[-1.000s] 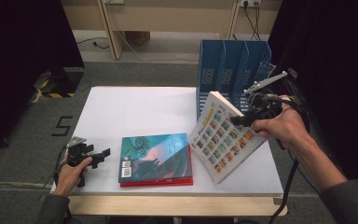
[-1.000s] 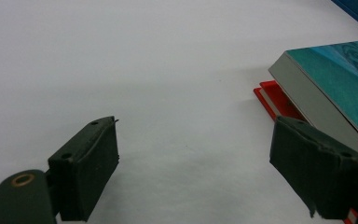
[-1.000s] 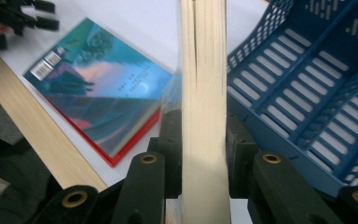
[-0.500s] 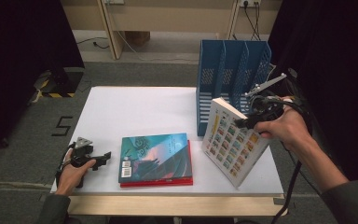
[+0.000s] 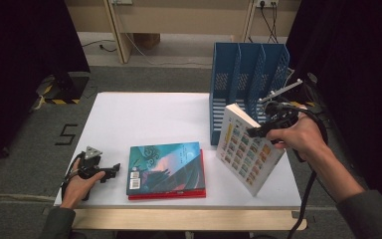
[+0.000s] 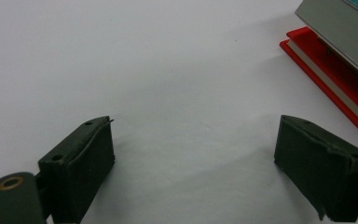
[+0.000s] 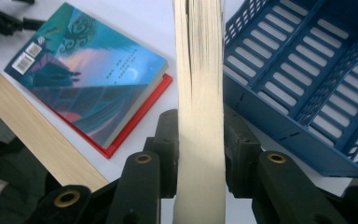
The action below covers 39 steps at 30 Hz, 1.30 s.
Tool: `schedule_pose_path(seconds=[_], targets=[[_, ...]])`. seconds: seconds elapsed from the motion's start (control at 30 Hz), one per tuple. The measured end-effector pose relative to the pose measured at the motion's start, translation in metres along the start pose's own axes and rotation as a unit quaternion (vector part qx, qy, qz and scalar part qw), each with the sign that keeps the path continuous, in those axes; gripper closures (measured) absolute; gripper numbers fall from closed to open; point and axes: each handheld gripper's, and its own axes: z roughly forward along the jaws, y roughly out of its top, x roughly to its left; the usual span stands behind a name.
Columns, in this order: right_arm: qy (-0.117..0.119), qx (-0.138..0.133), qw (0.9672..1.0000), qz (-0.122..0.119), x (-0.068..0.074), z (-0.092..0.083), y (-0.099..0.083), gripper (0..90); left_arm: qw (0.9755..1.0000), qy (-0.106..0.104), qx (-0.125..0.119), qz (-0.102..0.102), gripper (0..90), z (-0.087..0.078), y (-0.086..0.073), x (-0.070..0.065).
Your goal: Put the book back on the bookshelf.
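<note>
While the right gripper [image 5: 255,132] clamps the white book with the grid of small pictures [image 5: 246,149], that book stands tilted on its lower edge on the worktop [image 5: 149,117], just in front of the blue file rack [image 5: 246,74]. Seen in the right gripper view, its page edge [image 7: 199,93] runs up between the two pads, which have just eased slightly but press on both sides. Resting near the worktop's front left corner, the left gripper [image 5: 110,172] has been opening its jaws, which stand wide with nothing between them. Beside it lies the teal book [image 5: 166,167] on a red book [image 5: 169,194].
</note>
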Motion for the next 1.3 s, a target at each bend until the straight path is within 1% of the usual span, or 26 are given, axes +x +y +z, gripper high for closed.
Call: schedule_pose_path(seconds=[0.03, 0.17, 0.2, 0.27, 0.3, 0.33, 0.37, 0.43, 0.57, 0.6, 0.63, 0.7, 0.73, 0.77, 0.8, 0.87, 0.9, 0.93, 1.0, 1.03, 1.07, 1.1, 1.13, 1.2, 1.27, 1.3], targets=[[0.002, 0.001, 1.0000, 0.006, -0.001, 0.000, 0.000, 69.8, 1.0000, 0.000, 0.000, 0.000, 10.9, 0.000, 0.000, 0.000], [0.001, 0.006, 0.9999, 0.012, 0.000, 0.002, 0.001, 69.1, 1.0000, 0.000, 0.000, 0.000, 10.9, 0.000, 0.000, 0.000], [-0.001, 0.012, 0.9998, 0.019, 0.001, 0.003, 0.002, 69.0, 1.0000, 0.000, 0.000, 0.000, 10.9, 0.000, 0.000, 0.000], [-0.004, 0.022, 0.9995, 0.021, 0.001, 0.005, 0.006, 68.7, 1.0000, 0.000, 0.000, 0.000, 10.9, 0.000, 0.000, 0.000], [-0.006, 0.026, 0.9992, 0.030, 0.001, 0.008, 0.009, 68.0, 1.0000, 0.000, 0.000, 0.000, 10.8, 0.000, 0.000, 0.000], [-0.006, 0.026, 0.9992, 0.030, 0.001, 0.008, 0.009, 68.0, 1.0000, 0.000, 0.000, 0.000, 10.8, 0.000, 0.000, 0.000], [-0.006, 0.033, 0.9990, 0.030, 0.001, 0.011, 0.011, 67.0, 1.0000, 0.000, 0.000, 0.000, 10.9, 0.000, 0.000, 0.000], [-0.005, 0.035, 0.9988, 0.032, 0.001, 0.012, 0.012, 66.9, 1.0000, 0.000, 0.000, 0.000, 10.9, 0.000, 0.000, 0.000], [-0.006, 0.046, 0.9979, 0.046, 0.000, 0.018, 0.014, 64.6, 1.0000, 0.000, 0.000, 0.000, 10.8, 0.000, 0.000, 0.000], [-0.006, 0.046, 0.9979, 0.046, 0.000, 0.018, 0.014, 64.6, 1.0000, 0.000, 0.000, 0.000, 10.8, 0.000, 0.000, 0.000], [-0.007, 0.045, 0.9972, 0.060, -0.002, 0.020, 0.015, 60.9, 1.0000, 0.000, -0.001, 0.000, 10.8, 0.000, 0.000, 0.000], [-0.007, 0.047, 0.9969, 0.063, -0.002, 0.021, 0.015, 60.4, 1.0000, 0.000, 0.000, 0.000, 10.8, 0.000, 0.000, 0.000], [-0.003, 0.050, 0.9968, 0.061, -0.001, 0.021, 0.016, 60.4, 1.0000, 0.000, 0.000, 0.000, 10.8, 0.000, 0.000, 0.000], [-0.002, 0.046, 0.9971, 0.060, -0.001, 0.019, 0.018, 58.4, 1.0000, 0.000, 0.000, 0.000, 10.8, 0.000, 0.000, 0.000], [-0.002, 0.046, 0.9971, 0.060, -0.001, 0.019, 0.018, 58.4, 1.0000, 0.000, 0.000, 0.000, 10.8, 0.000, 0.000, 0.000], [-0.003, 0.043, 0.9962, 0.075, -0.002, 0.018, 0.020, 54.0, 1.0000, 0.000, 0.000, 0.000, 10.8, 0.000, 0.000, 0.000], [-0.001, 0.046, 0.9958, 0.079, -0.001, 0.018, 0.021, 53.3, 1.0000, 0.000, 0.000, 0.000, 10.8, 0.000, 0.000, 0.000], [-0.002, 0.046, 0.9959, 0.078, -0.001, 0.017, 0.022, 53.3, 1.0000, 0.000, 0.000, 0.000, 10.8, 0.000, 0.000, 0.000], [0.001, 0.041, 0.9956, 0.085, -0.001, 0.017, 0.023, 51.3, 1.0000, -0.001, -0.001, 0.000, 10.8, 0.000, 0.000, 0.000], [-0.004, 0.048, 0.9954, 0.083, 0.000, 0.019, 0.023, 50.7, 1.0000, 0.000, 0.000, 0.000, 10.8, 0.000, 0.000, 0.000], [-0.004, 0.048, 0.9954, 0.083, 0.000, 0.019, 0.023, 50.7, 1.0000, 0.000, 0.000, 0.000, 10.8, 0.000, 0.000, 0.000], [-0.015, 0.058, 0.9955, 0.073, 0.001, 0.023, 0.023, 52.6, 1.0000, 0.000, 0.000, 0.000, 10.8, 0.000, 0.000, 0.000], [-0.015, 0.058, 0.9955, 0.073, 0.001, 0.023, 0.023, 52.6, 1.0000, 0.000, 0.000, 0.000, 10.8, 0.000, 0.000, 0.000], [-0.017, 0.064, 0.9955, 0.068, 0.000, 0.026, 0.021, 55.9, 1.0000, 0.000, -0.001, 0.000, 10.8, 0.000, 0.000, 0.000], [-0.017, 0.072, 0.9957, 0.057, 0.000, 0.028, 0.020, 60.2, 1.0000, 0.000, 0.000, 0.000, 10.8, 0.000, 0.000, 0.000], [-0.017, 0.071, 0.9958, 0.054, 0.000, 0.029, 0.020, 62.5, 1.0000, -0.001, -0.001, 0.000, 10.8, 0.000, 0.000, 0.000]])
